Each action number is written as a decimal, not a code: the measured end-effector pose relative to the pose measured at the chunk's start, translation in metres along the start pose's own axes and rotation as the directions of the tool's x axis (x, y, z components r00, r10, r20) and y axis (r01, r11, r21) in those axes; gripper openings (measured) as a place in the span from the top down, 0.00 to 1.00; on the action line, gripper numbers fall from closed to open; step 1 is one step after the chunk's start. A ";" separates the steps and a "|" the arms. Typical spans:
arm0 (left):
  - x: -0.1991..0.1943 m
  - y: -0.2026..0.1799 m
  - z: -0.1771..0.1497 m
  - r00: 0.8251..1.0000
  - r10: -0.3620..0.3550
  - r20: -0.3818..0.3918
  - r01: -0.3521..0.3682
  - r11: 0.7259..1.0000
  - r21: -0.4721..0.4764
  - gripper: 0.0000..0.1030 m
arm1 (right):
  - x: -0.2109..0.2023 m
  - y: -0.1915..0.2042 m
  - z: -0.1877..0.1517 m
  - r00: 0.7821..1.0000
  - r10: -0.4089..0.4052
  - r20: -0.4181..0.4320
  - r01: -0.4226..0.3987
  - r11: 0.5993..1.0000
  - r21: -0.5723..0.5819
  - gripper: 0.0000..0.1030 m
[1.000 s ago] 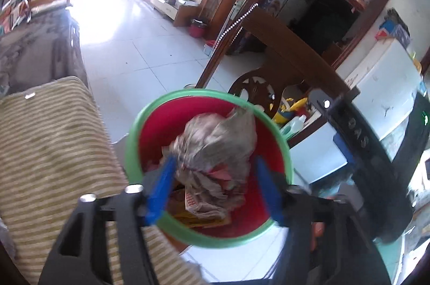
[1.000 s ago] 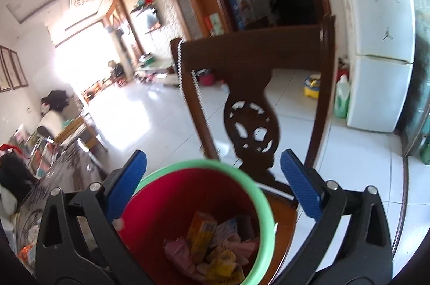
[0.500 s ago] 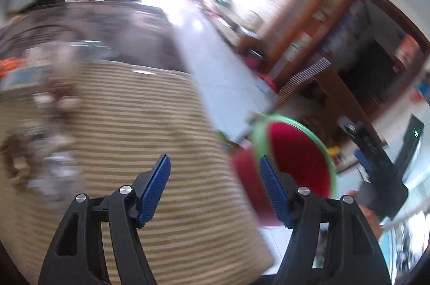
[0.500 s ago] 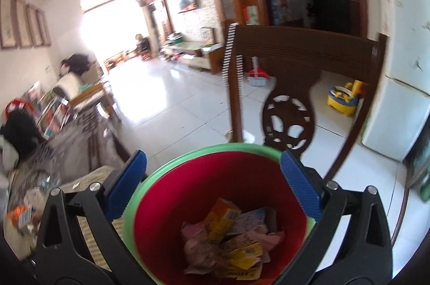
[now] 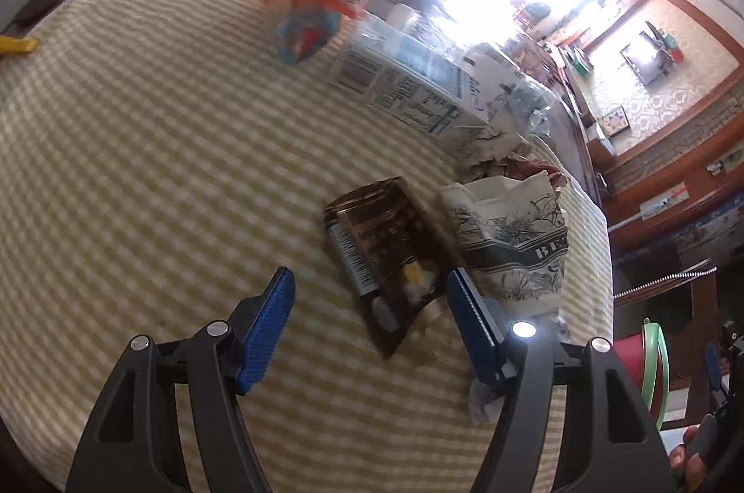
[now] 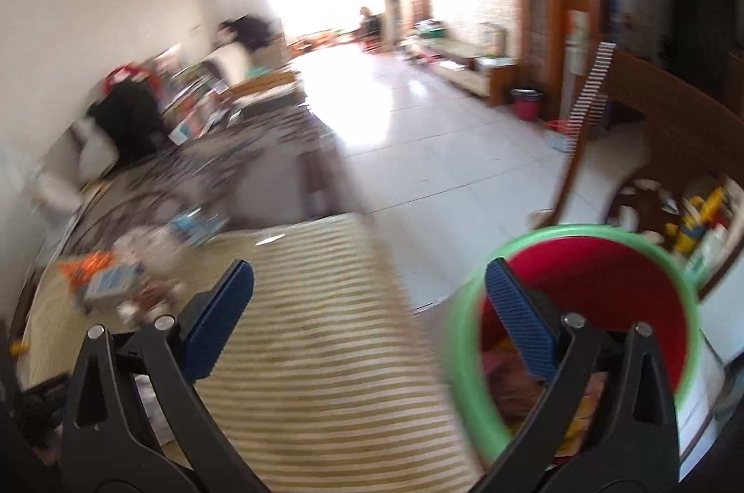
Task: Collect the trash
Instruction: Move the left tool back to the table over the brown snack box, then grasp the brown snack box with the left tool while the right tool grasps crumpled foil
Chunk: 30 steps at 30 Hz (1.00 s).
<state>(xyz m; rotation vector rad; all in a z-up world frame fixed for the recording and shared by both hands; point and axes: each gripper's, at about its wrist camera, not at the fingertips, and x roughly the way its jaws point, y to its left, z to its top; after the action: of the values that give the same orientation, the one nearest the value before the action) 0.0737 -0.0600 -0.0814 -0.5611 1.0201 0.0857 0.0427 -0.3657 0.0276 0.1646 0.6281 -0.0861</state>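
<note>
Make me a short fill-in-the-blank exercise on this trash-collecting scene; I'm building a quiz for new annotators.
1. The brown snack wrapper lies on a cloth with a ____ pattern.
2. The red bin has a rim coloured ____.
3. Neither the left gripper nor the right gripper holds anything; the jaws of both stand ____.
4. The crumpled paper cup with black flower print lies right ____ the wrapper.

Missing words: striped; green; open; beside

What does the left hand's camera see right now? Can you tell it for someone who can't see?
The left gripper is open and empty above a brown snack wrapper lying on a striped tablecloth. Beside the wrapper is a crumpled flower-print paper cup, with a white carton and an orange wrapper farther back.
</note>
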 end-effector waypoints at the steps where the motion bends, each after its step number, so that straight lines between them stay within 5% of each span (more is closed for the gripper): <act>1: 0.005 -0.005 0.002 1.000 0.006 -0.007 -0.005 1.000 0.014 0.36 | 0.004 0.015 -0.003 1.000 0.024 -0.020 -0.025 0.999 -0.040 0.05; 6: 0.018 -0.021 0.010 0.999 0.029 0.016 -0.030 0.999 0.042 0.33 | 0.017 0.070 -0.025 0.990 0.096 -0.099 -0.116 0.970 -0.213 0.05; 9: 0.025 -0.023 0.019 0.999 0.040 0.029 -0.042 0.998 0.045 0.40 | 0.026 0.084 -0.036 0.983 0.112 -0.148 -0.147 0.956 -0.254 0.05; 17: 0.009 -0.006 0.018 0.998 0.005 0.060 -0.009 0.998 0.061 0.58 | 0.042 0.073 -0.041 0.949 0.201 -0.245 -0.235 0.965 -0.117 0.05; 22: -0.010 0.005 0.015 0.998 -0.022 0.067 0.017 0.997 0.075 0.58 | 0.050 0.079 -0.049 0.904 0.282 -0.321 -0.316 0.947 -0.059 0.05; 30: -0.012 0.019 0.011 0.999 -0.030 0.041 0.028 0.998 0.057 0.48 | 0.064 0.095 -0.066 0.803 0.425 -0.418 -0.436 0.897 0.075 0.05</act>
<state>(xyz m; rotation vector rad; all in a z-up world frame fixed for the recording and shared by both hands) 0.0698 -0.0360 -0.0748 -0.5204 0.9706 0.0423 0.0686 -0.2619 -0.0508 0.3041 1.0152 0.4139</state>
